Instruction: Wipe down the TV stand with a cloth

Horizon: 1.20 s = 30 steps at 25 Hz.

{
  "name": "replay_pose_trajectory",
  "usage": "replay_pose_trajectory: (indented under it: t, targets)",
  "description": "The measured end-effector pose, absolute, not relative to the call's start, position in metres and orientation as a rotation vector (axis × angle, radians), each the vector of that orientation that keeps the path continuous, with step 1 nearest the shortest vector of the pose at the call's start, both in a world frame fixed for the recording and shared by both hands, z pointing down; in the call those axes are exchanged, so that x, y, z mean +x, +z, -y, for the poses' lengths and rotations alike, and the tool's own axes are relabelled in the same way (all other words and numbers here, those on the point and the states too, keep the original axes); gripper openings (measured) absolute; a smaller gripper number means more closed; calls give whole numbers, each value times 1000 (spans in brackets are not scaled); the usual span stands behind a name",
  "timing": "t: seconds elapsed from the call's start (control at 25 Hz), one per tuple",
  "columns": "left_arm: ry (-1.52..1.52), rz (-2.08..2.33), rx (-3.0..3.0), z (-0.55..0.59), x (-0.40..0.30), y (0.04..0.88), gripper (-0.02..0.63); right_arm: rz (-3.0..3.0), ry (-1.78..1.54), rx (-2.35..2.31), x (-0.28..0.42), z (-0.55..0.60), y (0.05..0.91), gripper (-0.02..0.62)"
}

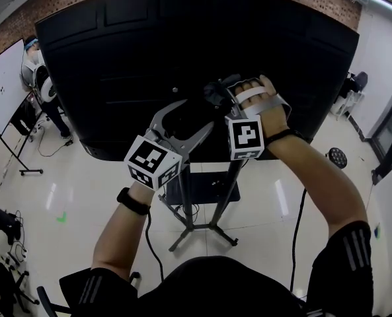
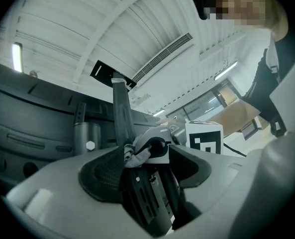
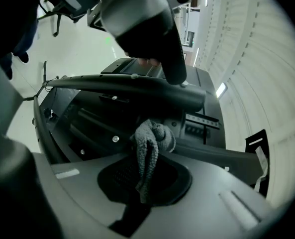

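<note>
Presently the right tool [image 3: 143,190] is closed on the grey cloth [image 3: 148,148], which stands bunched between its jaws close behind the television [image 1: 116,65], just beneath a dark bar [image 3: 137,86]. The left tool [image 2: 140,168] has its jaws together, and a scrap of the same cloth appears caught at their tip. Both tools are raised well above the legs of the TV stand [image 1: 186,203].

Assessment: the cloth is light, soft and limp, and will not hold a shape. It is best held by a gathered fold with a free pad left beyond the jaws. The stand looks rigid metal; its screws and bracket edges could snag the knit.
</note>
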<state>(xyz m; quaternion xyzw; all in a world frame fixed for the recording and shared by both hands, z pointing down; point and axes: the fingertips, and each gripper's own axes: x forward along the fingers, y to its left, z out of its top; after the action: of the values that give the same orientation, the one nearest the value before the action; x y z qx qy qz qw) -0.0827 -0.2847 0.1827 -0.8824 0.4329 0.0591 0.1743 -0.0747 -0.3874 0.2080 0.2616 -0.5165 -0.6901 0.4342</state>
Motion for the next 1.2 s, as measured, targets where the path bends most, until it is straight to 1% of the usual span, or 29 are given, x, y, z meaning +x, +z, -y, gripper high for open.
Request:
replay_pose_trajectory:
  t: [0.4,1.2]
  targets:
    - [96,-1233,-2584,284,-78,244,304,1323,-1651,625,-77,386,277,21]
    - [61,-1251,-2749,286,-84,321,304,1367,-1504,574,-77,386,395,21]
